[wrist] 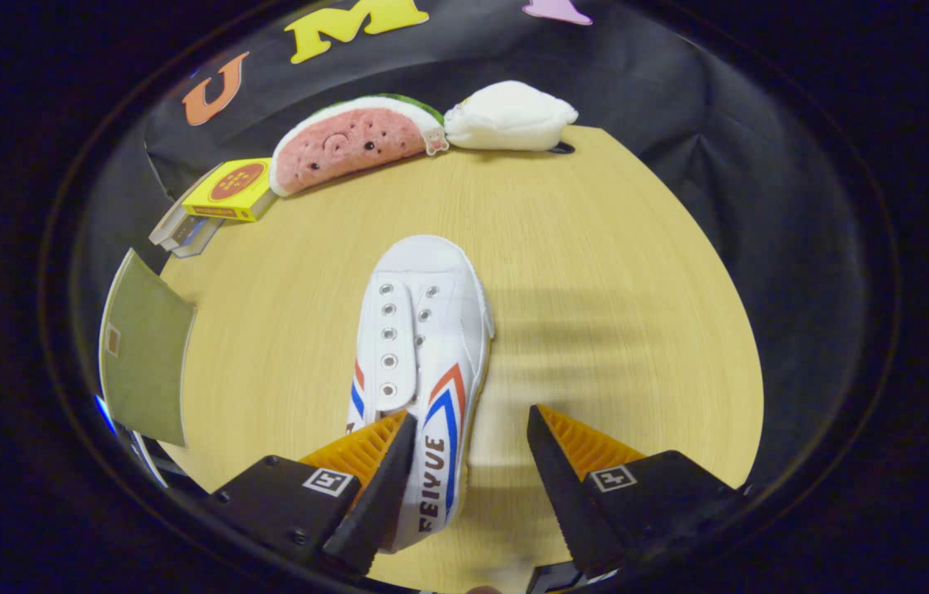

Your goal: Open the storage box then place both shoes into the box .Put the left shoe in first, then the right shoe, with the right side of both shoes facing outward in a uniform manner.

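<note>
A white canvas shoe (423, 346) with red and blue stripes on its side lies on the wooden table (596, 247), toe pointing away from me. My gripper (469, 425) is open above its heel end. The left finger (365, 462) sits over the shoe's opening and the right finger (580, 454) hangs over bare table beside the shoe's right side. Neither finger presses on the shoe. A greyish-green flat panel (143, 351), possibly the storage box's lid or side, stands at the table's left edge.
At the table's far side lie a watermelon-slice plush (349, 140) and a white plush (510, 115). A yellow box (233, 190) rests on a clear stand at the far left corner. Bare tabletop stretches to the right of the shoe.
</note>
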Motion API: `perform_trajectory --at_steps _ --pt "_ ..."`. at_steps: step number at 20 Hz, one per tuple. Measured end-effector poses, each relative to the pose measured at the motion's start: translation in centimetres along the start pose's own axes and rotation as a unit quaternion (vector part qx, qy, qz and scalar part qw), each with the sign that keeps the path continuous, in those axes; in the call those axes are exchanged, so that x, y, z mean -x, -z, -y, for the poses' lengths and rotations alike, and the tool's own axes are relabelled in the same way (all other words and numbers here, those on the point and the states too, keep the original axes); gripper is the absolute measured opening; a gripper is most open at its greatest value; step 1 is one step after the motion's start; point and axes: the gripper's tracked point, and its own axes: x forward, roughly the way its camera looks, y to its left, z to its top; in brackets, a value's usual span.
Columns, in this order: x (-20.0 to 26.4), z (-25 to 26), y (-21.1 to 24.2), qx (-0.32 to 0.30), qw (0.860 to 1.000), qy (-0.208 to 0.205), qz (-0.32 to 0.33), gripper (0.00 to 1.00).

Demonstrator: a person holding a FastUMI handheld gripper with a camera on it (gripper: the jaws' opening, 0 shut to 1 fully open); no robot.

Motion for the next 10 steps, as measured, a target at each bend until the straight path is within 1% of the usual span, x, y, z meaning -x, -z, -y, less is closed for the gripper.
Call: perform_trajectory --at_steps 2,4,5,6,7,9,10 --pt "0.1 -0.6 -0.1 0.008 1.0 -0.015 -0.019 0.83" --pt "0.0 -1.4 -0.2 0.006 0.999 -0.034 -0.029 0.67" --pt "0.0 -1.6 -0.1 -0.003 0.999 -0.035 -0.035 0.61" --pt "0.4 -1.6 -0.3 -0.006 0.999 -0.033 -0.036 0.44" --pt "0.0 -1.3 -0.1 -0.008 0.999 -0.03 -0.034 0.42" --pt "0.3 -0.9 -0.4 -0.022 0.999 -0.029 -0.03 0.27" --pt "0.4 -0.7 -0.5 -0.029 0.999 -0.029 -0.029 0.13"
